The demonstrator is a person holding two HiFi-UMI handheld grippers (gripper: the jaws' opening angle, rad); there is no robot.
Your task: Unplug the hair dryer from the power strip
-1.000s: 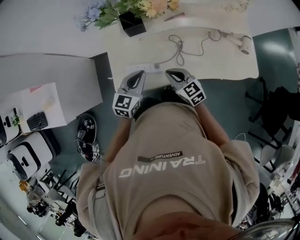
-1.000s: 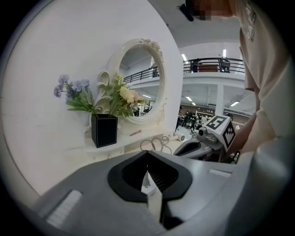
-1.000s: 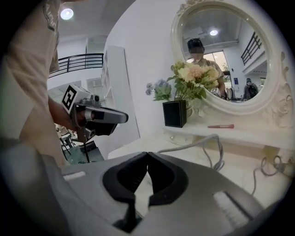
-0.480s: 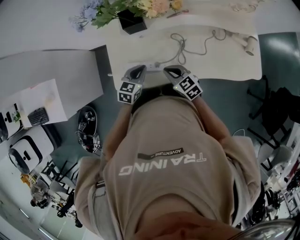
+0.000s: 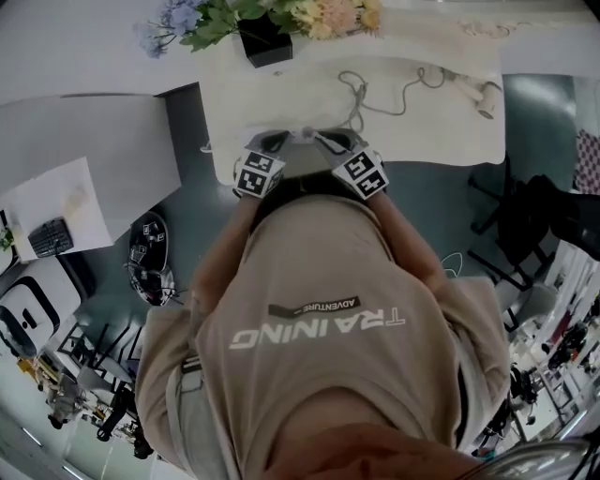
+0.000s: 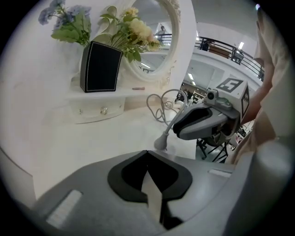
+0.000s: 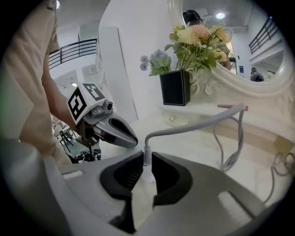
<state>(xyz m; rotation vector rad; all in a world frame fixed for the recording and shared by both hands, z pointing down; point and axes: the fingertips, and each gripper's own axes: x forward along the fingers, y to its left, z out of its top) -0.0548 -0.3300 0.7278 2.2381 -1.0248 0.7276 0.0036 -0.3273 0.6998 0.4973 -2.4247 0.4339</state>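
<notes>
At the near edge of the white table [image 5: 441, 131], centre top of my head view, the right gripper [image 7: 146, 159] pinches the neck of the white plug [image 6: 161, 143], its jaws held a little apart by it. The left gripper [image 6: 147, 152] sits just beside, tips pressed together and pointing at the plug's base. A pale sliver shows in the gap behind those tips, and I cannot tell what it is.

The power strip [image 5: 300, 137] lies between the two grippers and is mostly covered by them and by the person's torso below. From the plug the grey cord [image 7: 192, 126] arcs up and away, then loops across the tabletop towards the hair dryer [image 5: 482, 94], which lies well apart at the upper right of the head view.

Behind the work, at top centre, a black vase [image 5: 263, 43] of flowers [image 5: 281, 13] stands on a small raised shelf with a drawer [image 6: 92, 110], next to a white-framed mirror [image 6: 154, 32]. A pink pencil [image 7: 233, 107] lies on that shelf. To the left, a grey desk [image 5: 94, 131] carries a sheet of paper [image 5: 47, 202].
</notes>
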